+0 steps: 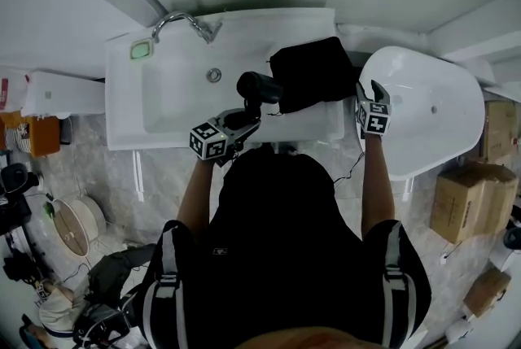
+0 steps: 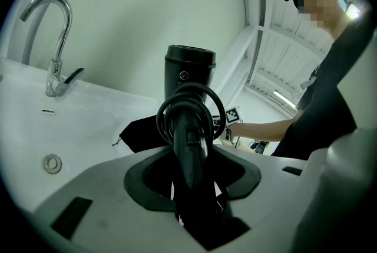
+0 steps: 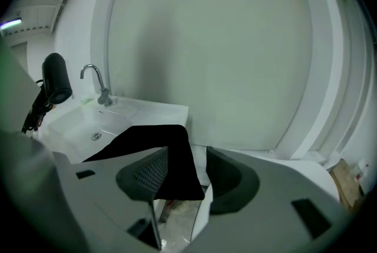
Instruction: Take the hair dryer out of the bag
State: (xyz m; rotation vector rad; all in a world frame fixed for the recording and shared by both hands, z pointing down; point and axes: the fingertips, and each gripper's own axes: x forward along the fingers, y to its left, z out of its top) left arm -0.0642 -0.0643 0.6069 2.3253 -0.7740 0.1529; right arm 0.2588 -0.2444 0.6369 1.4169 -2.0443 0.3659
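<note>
Hair dryer (image 1: 259,87): black, out of the bag, held above the washbasin (image 1: 175,107) at the centre of the head view. Barrel upright in the left gripper view, with a small round mark on its face, too small to read. Cord coiled in loops in front of the handle.

Left gripper (image 1: 251,116): jaws partly apart and clamped on the dryer's handle, which fills the gap between the pads. Marker cube with black-and-white squares at lower centre left of the head view.

Bag (image 1: 313,72): black cloth, lying on the basin's right-hand ledge, upper centre right of the head view, just right of the dryer. One corner hangs over the front edge.

Right gripper (image 1: 370,91): at the bag's right edge. Jaws stand wide apart. The bag's hanging corner shows between them, and the pads are not closed on it.

Tap (image 1: 183,20): chrome, curved spout, upper left of the basin.

Bathtub (image 1: 423,111): white, right of the basin.

Cardboard boxes (image 1: 460,201): right edge of the frame; print unreadable.
</note>
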